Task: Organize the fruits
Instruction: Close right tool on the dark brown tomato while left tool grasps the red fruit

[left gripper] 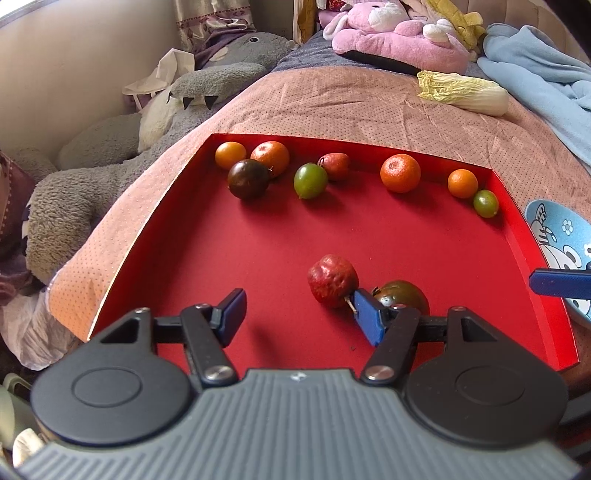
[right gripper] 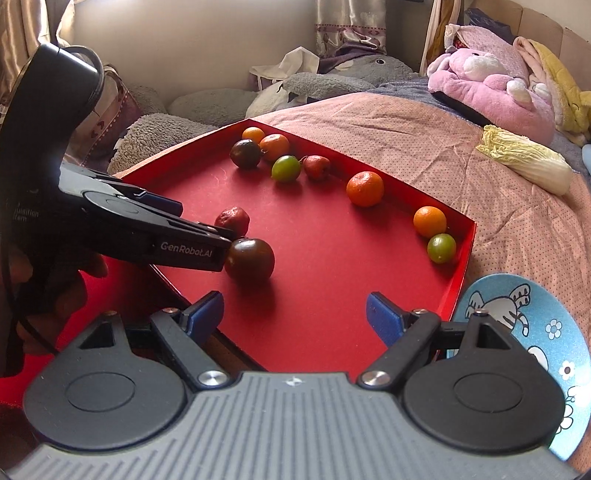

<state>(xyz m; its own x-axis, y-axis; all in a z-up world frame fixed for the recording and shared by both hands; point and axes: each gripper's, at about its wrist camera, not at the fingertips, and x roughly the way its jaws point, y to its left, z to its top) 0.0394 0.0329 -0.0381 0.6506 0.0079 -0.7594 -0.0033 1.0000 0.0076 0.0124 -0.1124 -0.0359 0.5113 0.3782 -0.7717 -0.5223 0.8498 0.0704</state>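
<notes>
Now left gripper [left gripper: 301, 314] jaws were wide, empty; red fruit [left gripper: 333, 280] just ahead of right jaw, dark tomato [left gripper: 402, 295] behind it. Right gripper [right gripper: 295, 315] wide, idle. Next likely: center, close.

A bed [left gripper: 332, 103] under a dotted pink cover [right gripper: 406, 140] meets a cream wall [right gripper: 192, 48]; patterned curtains [right gripper: 351, 26] hang behind, daylight falling in.
</notes>
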